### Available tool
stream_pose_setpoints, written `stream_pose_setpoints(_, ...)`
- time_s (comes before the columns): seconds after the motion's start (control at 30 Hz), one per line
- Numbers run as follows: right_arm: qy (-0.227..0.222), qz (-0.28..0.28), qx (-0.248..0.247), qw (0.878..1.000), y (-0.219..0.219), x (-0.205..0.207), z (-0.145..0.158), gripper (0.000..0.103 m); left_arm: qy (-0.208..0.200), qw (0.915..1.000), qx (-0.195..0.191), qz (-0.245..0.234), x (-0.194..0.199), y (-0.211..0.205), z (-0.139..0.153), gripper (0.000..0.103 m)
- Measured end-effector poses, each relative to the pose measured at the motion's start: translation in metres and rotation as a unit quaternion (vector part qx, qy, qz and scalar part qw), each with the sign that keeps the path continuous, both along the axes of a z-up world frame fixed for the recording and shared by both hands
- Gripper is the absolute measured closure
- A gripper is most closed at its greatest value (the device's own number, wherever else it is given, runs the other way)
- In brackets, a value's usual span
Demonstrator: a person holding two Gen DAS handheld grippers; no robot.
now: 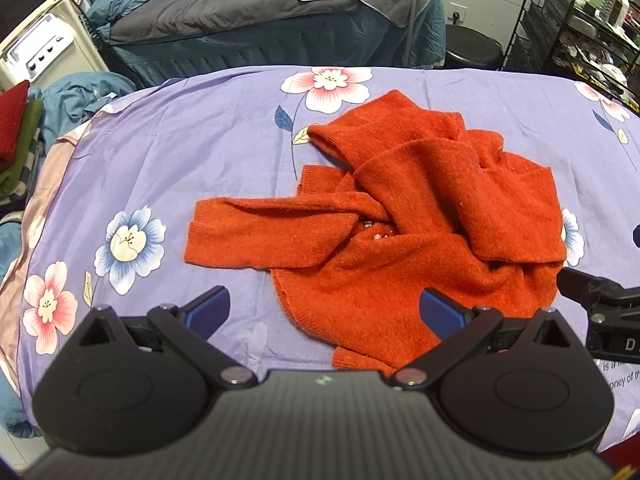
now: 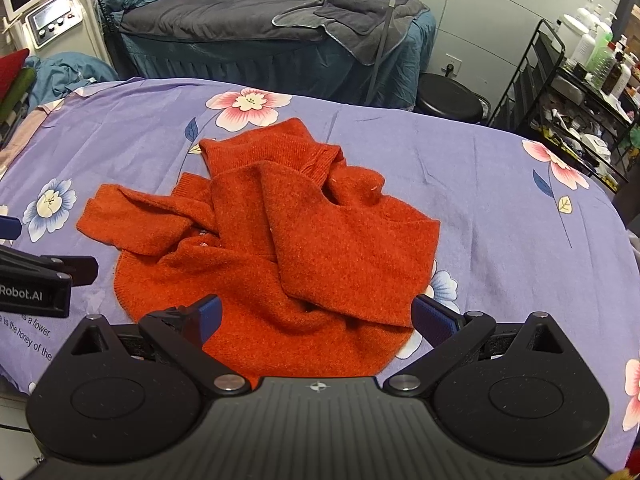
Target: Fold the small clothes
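Sweater lies crumpled in a heap on the purple flowered sheet, so its real outline is hard to read: folds cover most of the body, and only a small pale patch of pattern shows in a gap near the middle. One sleeve sticks out flat toward the left, with a ribbed cuff at its end; the other sleeve cannot be traced with any certainty. The knit is fuzzy, orange-red and thick, with ribbing along the hem and collar.

Both tongs are spread wide and hold nothing. The left gripper hovers over the near edge of the sweater, its left finger above bare sheet and its right finger over the knit. The right gripper hangs over the near hem, with blue ridged pads on black arms. Each camera catches only a sliver of the other tool at its frame edge.

Printed words on the sheet are cut off in both views. The right view shows more of the black wire rack crowded with bottles; the left view shows more of a stack of folded clothes beside the bed.
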State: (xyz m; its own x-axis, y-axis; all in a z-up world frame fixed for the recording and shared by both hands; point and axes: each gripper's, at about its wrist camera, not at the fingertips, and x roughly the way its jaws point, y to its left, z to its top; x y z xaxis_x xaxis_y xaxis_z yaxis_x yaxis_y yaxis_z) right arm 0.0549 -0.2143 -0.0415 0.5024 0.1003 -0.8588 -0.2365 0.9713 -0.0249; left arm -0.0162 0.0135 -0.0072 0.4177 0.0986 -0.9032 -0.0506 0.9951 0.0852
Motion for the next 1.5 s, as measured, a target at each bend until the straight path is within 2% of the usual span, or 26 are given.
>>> stream_pose_setpoints(0.27, -0.013, 0.02, 0.012, 1.0, -0.015, 0.008, 0.002, 0.0, -0.01, 0.9996, 0.021, 0.016, 0.002, 0.001, 0.013, 0.0)
stream_pose_setpoints(0.37, -0.011, 0.032, 0.019, 0.999, -0.019, 0.012, 0.003, 0.0, -0.012, 0.9997, 0.022, 0.006, 0.006, 0.003, 0.022, 0.0)
stream_pose_setpoints(0.47, -0.005, 0.054, 0.027, 0.998, -0.022, 0.019, 0.009, 0.0, -0.024, 0.9987, 0.037, -0.025, 0.015, 0.009, 0.045, 0.001)
stream_pose_setpoints(0.57, -0.004, 0.092, 0.049, 0.995, -0.027, 0.033, 0.028, 0.0, -0.05, 0.9946, 0.068, -0.06, 0.029, 0.017, 0.083, 0.001)
stream_pose_setpoints(0.63, -0.026, 0.1, 0.061, 0.993, -0.031, 0.044, 0.048, 0.0, -0.079, 0.9895, 0.087, -0.085, 0.037, 0.022, 0.109, 0.0)
stream_pose_setpoints(0.73, -0.066, 0.116, 0.069, 0.989, -0.03, 0.058, 0.061, 0.0, -0.128, 0.9811, 0.081, -0.121, 0.047, 0.026, 0.124, 0.0)
stream_pose_setpoints(0.8, -0.087, 0.117, 0.085, 0.986, -0.026, 0.065, 0.049, 0.0, -0.153, 0.9764, 0.056, -0.141, 0.055, 0.029, 0.107, 0.0)
stream_pose_setpoints(0.83, -0.081, 0.113, 0.095, 0.986, -0.024, 0.07, 0.036, 0.0, -0.154, 0.9765, 0.043, -0.144, 0.06, 0.031, 0.091, 0.0)
stream_pose_setpoints(0.87, -0.064, 0.108, 0.105, 0.987, -0.02, 0.074, 0.022, 0.0, -0.141, 0.9795, 0.031, -0.141, 0.064, 0.033, 0.068, 0.001)
stream_pose_setpoints(0.93, -0.028, 0.108, 0.108, 0.988, -0.006, 0.083, -0.007, 0.0, -0.083, 0.9875, 0.014, -0.133, 0.078, 0.041, 0.016, 0.009)
stream_pose_setpoints(0.97, -0.024, 0.119, 0.105, 0.987, 0.003, 0.085, -0.017, 0.0, -0.055, 0.9896, 0.01, -0.132, 0.083, 0.045, -0.01, 0.019)
stream_pose_setpoints(1.0, -0.029, 0.135, 0.098, 0.986, 0.013, 0.087, -0.026, 0.0, -0.035, 0.9897, 0.017, -0.138, 0.088, 0.047, -0.034, 0.024)
stream_pose_setpoints(1.07, -0.055, 0.175, 0.064, 0.981, 0.038, 0.096, -0.041, 0.0, -0.024, 0.9856, 0.049, -0.16, 0.093, 0.051, -0.071, 0.024)
stream_pose_setpoints(1.17, -0.071, 0.237, 0.005, 0.969, 0.074, 0.116, -0.06, 0.0, -0.053, 0.972, 0.091, -0.21, 0.103, 0.052, -0.102, 0.023)
stream_pose_setpoints(1.23, -0.06, 0.282, -0.028, 0.957, 0.094, 0.129, -0.074, 0.0, -0.07, 0.9643, 0.074, -0.244, 0.112, 0.051, -0.116, 0.017)
stream_pose_setpoints(1.27, -0.054, 0.295, -0.05, 0.953, 0.102, 0.133, -0.085, 0.0, -0.075, 0.9608, 0.058, -0.261, 0.12, 0.049, -0.123, 0.008)
stream_pose_setpoints(1.3, -0.037, 0.302, -0.068, 0.95, 0.107, 0.138, -0.096, 0.008, -0.075, 0.956, 0.04, -0.281, 0.127, 0.045, -0.131, 0.004)
stream_pose_setpoints(1.33, -0.006, 0.307, -0.079, 0.949, 0.108, 0.14, -0.106, 0.055, -0.066, 0.952, 0.028, -0.298, 0.133, 0.042, -0.14, 0.004)
stream_pose_setpoints(1.37, 0.024, 0.307, -0.075, 0.948, 0.106, 0.143, -0.113, 0.077, -0.048, 0.9485, 0.019, -0.313, 0.14, 0.036, -0.151, 0.006)
stream_pose_setpoints(1.4, 0.041, 0.299, -0.058, 0.952, 0.099, 0.144, -0.115, 0.087, -0.026, 0.9446, 0.008, -0.327, 0.146, 0.03, -0.161, 0.022)
stream_pose_setpoints(1.43, 0.046, 0.278, -0.038, 0.959, 0.089, 0.144, -0.11, 0.092, -0.005, 0.9397, -0.006, -0.342, 0.15, 0.027, -0.17, 0.037)
stream_pose_setpoints(1.47, 0.05, 0.252, -0.014, 0.966, 0.076, 0.144, -0.101, 0.092, 0.015, 0.9347, -0.034, -0.354, 0.154, 0.025, -0.178, 0.064)
stream_pose_setpoints(1.5, 0.048, 0.223, 0.014, 0.974, 0.059, 0.143, -0.087, 0.093, 0.027, 0.9338, -0.069, -0.35, 0.156, 0.027, -0.182, 0.07)
